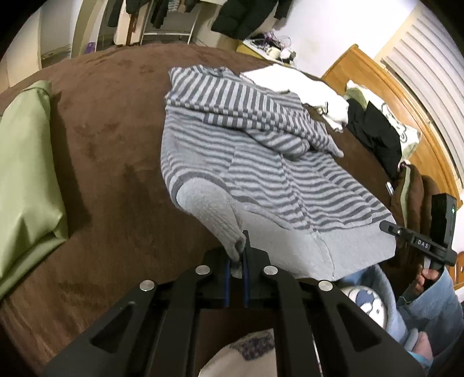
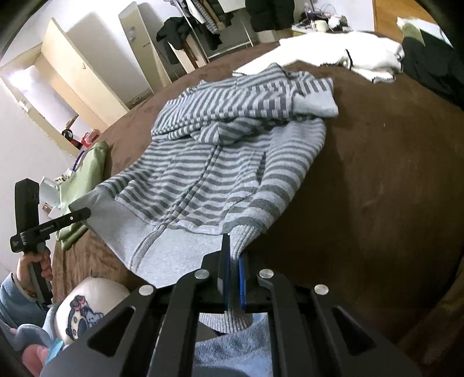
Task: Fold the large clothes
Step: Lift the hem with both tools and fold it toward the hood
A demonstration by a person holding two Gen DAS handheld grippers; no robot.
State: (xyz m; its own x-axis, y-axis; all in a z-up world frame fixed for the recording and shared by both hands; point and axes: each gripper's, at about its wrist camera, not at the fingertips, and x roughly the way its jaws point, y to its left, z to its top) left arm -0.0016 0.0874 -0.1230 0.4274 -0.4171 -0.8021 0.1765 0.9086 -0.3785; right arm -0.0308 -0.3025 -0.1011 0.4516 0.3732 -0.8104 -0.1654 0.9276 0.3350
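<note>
A grey and light-blue striped hooded jacket lies spread on a brown bed cover, its hood bunched on top at the far end. My left gripper is shut on the ribbed cuff of one sleeve, lifted off the cover at the near left of the jacket. In the right wrist view the same jacket fills the middle, and my right gripper is shut on the ribbed cuff of the other sleeve. Each gripper shows at the edge of the other's view, held by a hand.
A green fabric bundle lies at the bed's left side. White cloth and dark clothes lie beyond the jacket by the wooden headboard. A clothes rack and a door stand past the bed.
</note>
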